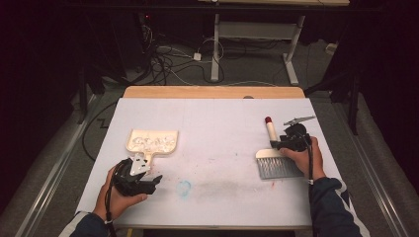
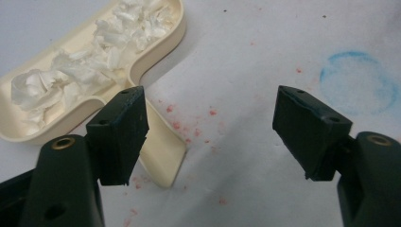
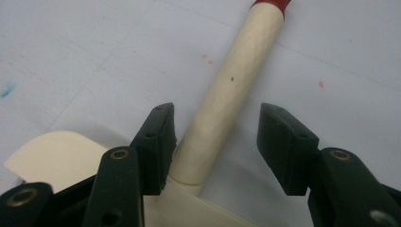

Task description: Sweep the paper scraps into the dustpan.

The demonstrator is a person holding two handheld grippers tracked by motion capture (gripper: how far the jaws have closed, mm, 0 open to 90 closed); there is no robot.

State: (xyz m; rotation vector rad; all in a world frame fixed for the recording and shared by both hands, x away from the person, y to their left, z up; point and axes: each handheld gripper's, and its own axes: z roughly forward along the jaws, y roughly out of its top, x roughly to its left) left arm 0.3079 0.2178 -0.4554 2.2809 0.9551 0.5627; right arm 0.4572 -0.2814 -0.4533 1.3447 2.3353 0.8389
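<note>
A cream dustpan (image 1: 151,142) (image 2: 94,61) heaped with white paper scraps (image 2: 108,52) lies left of centre on the white table. My left gripper (image 1: 152,180) (image 2: 213,113) stands open just short of the pan. The pan's short handle (image 2: 163,151) lies beside its left jaw, and nothing is between the pads. At the right lies a hand brush (image 1: 275,167) with grey bristles and a cream, red-tipped handle (image 1: 270,130) (image 3: 231,94). My right gripper (image 1: 277,144) (image 3: 218,120) straddles that handle near the brush head. Its left pad is against the handle and its right pad stands clear.
The white table cover (image 1: 217,118) bears a blue chalk ring (image 1: 184,187) (image 2: 357,80) and faint red specks between the two hands. Beyond the wooden far edge (image 1: 212,92), cables and desk legs stand on the floor.
</note>
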